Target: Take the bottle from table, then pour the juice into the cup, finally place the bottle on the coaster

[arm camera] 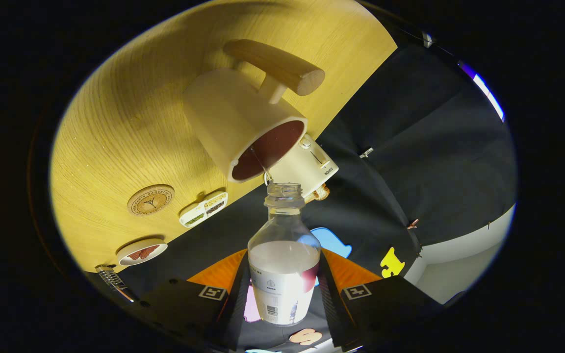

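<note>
Gripper [283, 294] clamped on bottle [283, 274] at frame bottom centre; bottle tipped, open mouth near cup [243, 125] rim above; coaster [150, 199] on desk [115, 122], left.

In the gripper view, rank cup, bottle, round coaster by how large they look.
1. Cup
2. Bottle, held between the tongs; being nearest inflates it, so it almost matches the cup
3. Coaster

Tool [282, 289]: 2 ridged fingers, square tag marker on each black mount.
</note>
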`<state>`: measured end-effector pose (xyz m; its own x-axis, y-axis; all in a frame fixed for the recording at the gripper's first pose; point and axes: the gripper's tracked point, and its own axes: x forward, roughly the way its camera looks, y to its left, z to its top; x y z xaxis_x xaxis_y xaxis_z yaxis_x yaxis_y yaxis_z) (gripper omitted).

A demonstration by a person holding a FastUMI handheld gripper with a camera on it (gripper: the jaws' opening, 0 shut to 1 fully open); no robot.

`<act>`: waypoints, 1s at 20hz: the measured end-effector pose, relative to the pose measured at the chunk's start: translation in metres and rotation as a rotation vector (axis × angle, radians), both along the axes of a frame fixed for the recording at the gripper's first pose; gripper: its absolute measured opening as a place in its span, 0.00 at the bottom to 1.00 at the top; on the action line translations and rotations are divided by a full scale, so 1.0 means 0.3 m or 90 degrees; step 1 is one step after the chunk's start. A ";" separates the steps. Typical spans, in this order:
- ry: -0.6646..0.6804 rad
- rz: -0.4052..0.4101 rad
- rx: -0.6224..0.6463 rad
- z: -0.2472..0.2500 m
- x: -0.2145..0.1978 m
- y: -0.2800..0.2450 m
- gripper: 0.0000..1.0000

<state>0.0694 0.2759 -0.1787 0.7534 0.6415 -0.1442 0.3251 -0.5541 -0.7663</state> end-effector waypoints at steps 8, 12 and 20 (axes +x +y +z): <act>-0.002 0.006 -0.006 0.008 0.011 0.018 0.71; 0.001 0.004 -0.005 0.006 0.010 0.018 0.71; 0.168 -0.133 0.181 -0.052 -0.009 -0.064 0.71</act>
<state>0.0667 0.2567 -0.1944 0.8323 0.5210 -0.1891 0.0007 -0.3421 -0.9397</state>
